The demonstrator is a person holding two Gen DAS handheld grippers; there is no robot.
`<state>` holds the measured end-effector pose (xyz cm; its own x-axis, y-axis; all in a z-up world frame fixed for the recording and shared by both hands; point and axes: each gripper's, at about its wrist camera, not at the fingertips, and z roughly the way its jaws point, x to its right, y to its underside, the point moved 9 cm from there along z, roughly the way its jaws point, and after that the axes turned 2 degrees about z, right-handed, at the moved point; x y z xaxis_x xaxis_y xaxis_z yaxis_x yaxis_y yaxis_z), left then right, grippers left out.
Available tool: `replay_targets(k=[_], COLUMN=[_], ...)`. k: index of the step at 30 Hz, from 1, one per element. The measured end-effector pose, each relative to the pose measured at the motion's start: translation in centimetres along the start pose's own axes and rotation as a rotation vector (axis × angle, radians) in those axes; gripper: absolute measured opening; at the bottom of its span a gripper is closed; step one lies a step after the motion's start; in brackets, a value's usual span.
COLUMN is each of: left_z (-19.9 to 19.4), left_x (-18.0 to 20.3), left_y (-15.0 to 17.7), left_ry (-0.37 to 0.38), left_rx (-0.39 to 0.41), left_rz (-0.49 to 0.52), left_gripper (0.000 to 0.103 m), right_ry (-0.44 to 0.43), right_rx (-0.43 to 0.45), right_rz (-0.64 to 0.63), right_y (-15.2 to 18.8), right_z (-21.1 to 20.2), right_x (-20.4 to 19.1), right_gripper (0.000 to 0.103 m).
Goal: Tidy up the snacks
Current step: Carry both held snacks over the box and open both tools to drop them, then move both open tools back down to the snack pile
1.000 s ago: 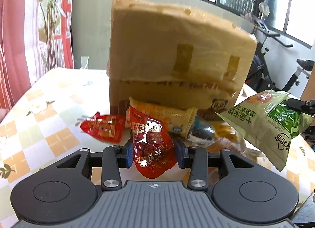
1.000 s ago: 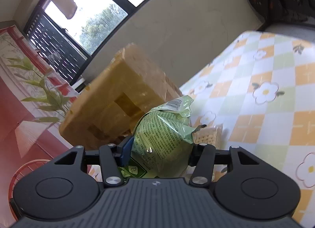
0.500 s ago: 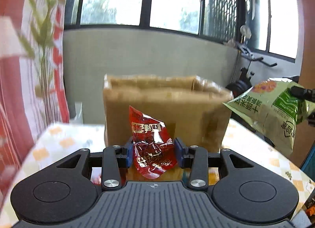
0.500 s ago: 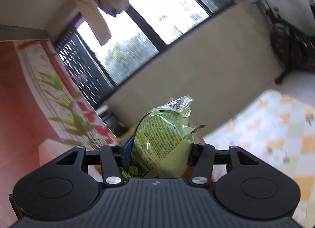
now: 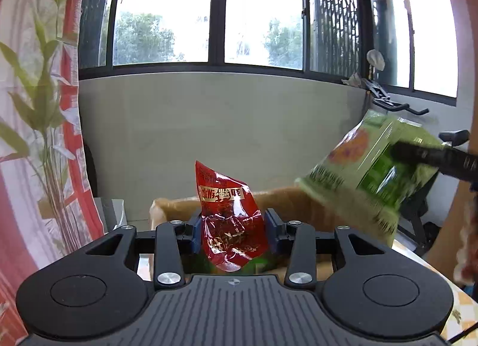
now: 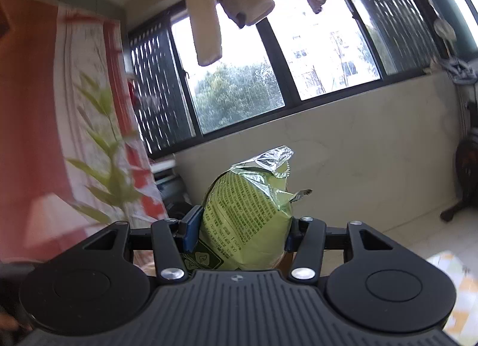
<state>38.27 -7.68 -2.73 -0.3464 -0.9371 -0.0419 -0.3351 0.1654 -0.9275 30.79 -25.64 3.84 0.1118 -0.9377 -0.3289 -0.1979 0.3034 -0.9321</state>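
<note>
My left gripper [image 5: 233, 231] is shut on a red snack packet [image 5: 228, 220] and holds it upright above the open top of a brown cardboard box [image 5: 176, 208]. My right gripper [image 6: 240, 234] is shut on a puffy green snack bag [image 6: 248, 223]. In the left wrist view that green bag [image 5: 367, 166] hangs in the air at the right, above the box's right side, with the right gripper's black finger [image 5: 433, 159] across it. The inside of the box is hidden.
A grey low wall and wide windows [image 5: 215, 17] stand behind the box, with laundry hanging above. A red and white curtain with a leafy plant [image 5: 38, 113] is at the left. An exercise bike [image 5: 418, 211] is at the right. A checked tablecloth [image 5: 460, 310] shows at the lower right.
Both grippers have risen with their packets from table level to above the box's top. The loose snacks in front of the box have dropped out of view. The green bag has moved towards the box.
</note>
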Motion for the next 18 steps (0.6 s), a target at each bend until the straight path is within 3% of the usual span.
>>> replay_targets(k=[7, 10, 12, 14, 16, 18], left_z=[5.7, 7.5, 8.5, 8.6, 8.4, 7.8], left_x=[0.7, 0.9, 0.1, -0.2, -0.4, -0.7], left_y=[-1.2, -0.5, 0.0, 0.7, 1.3, 1.9], left_ry=[-0.048, -0.036, -0.042, -0.064, -0.076, -0.068], left_rx=[-0.056, -0.086, -0.111, -0.122, -0.128, -0.138], left_rz=[0.035, 0.024, 0.014, 0.015, 0.017, 0.009], left_gripper=[0.045, 0.049, 0.059, 0.070, 0.070, 0.070], right_ry=[0.043, 0.060, 0.045, 0.033, 0.034, 0.032], right_rx=[-0.085, -0.146, -0.211, -0.290, -0.305, -0.289], right_rz=[-0.125, -0.157, -0.172, -0.181, -0.185, -0.174], right_y=[3.4, 5.2, 6.5, 8.0, 8.4, 8.3], right_z=[7.1, 9.0, 10.0, 10.8, 11.0, 10.7], right_x=[-1.1, -1.1, -1.1, -1.3, -1.3, -1.3], right_gripper=[0.053, 0.055, 0.057, 0.069, 0.079, 0.081])
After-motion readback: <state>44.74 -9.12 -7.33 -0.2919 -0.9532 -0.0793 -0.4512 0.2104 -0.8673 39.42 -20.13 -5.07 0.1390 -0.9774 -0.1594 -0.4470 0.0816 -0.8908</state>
